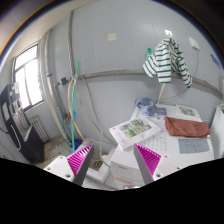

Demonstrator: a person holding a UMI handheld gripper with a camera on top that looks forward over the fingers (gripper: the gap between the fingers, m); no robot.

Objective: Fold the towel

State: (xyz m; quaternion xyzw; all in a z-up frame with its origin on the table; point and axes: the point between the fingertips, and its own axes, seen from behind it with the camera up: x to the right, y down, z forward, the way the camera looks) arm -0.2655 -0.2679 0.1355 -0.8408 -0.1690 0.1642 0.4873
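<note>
A reddish-brown folded towel [186, 126] lies on the white table [190, 148], beyond and to the right of my fingers. My gripper [114, 158] is open and empty, its two pink pads [80, 158] standing wide apart, raised above the table's left part. Between and just below the fingers are white boxes [122, 160] and a small white round thing [98, 172]; the fingers touch none of them.
A printed booklet [134, 129] lies ahead of the fingers, a blue object [148, 105] behind it. A green-and-white striped garment [166, 62] hangs on the wall. Cables [72, 110] run down the wall at the left, near a window [27, 78]. A white box [187, 111] sits behind the towel.
</note>
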